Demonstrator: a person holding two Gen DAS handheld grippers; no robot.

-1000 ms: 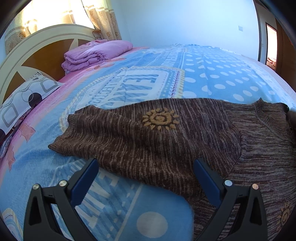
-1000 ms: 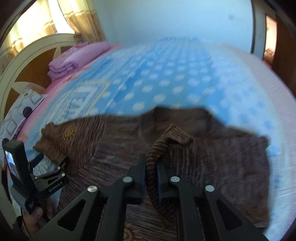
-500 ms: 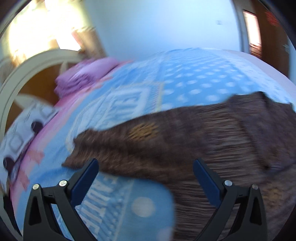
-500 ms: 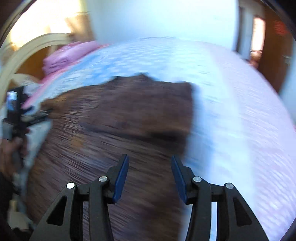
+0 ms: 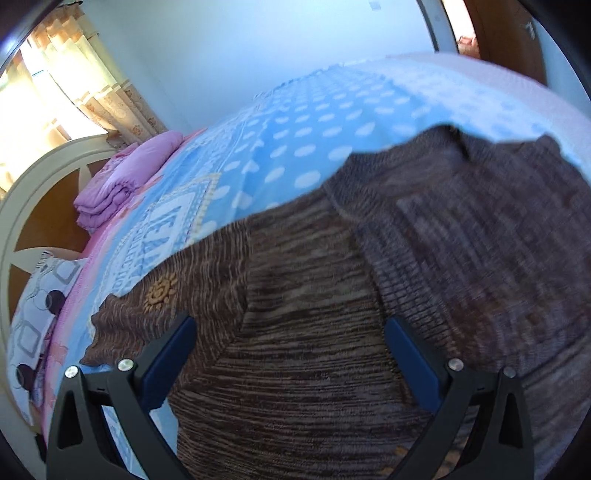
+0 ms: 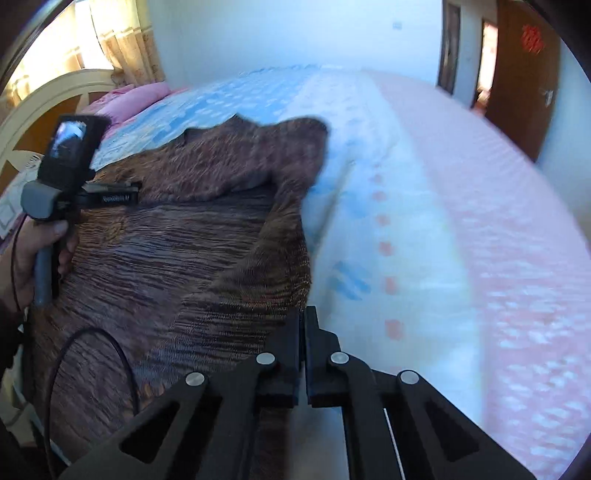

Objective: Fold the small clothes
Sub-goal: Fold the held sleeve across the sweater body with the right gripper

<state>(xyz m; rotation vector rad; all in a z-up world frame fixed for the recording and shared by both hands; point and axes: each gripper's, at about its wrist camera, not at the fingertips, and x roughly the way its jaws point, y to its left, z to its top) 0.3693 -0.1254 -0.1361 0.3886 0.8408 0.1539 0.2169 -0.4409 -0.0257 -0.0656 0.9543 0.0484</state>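
The blue bedspread (image 5: 280,155) carries large white block lettering (image 5: 162,236) ahead and to the left of the left claw (image 5: 291,354), but the brown sweater (image 5: 314,332) covers part of it and no whole word reads. A door (image 6: 524,74) far right of the right claw (image 6: 303,325) bears a red sign (image 6: 532,35), too blurred to read.

A big bed with a blue cover (image 5: 295,122) with white dots fills the room. At the head end stands a round cream and brown headboard (image 5: 40,192). A folded purple blanket (image 5: 122,181) lies near it, by a pillow (image 5: 40,302) with squares and circles. Curtains (image 5: 92,77) hang behind. A brown door (image 6: 524,74) is at the far right.
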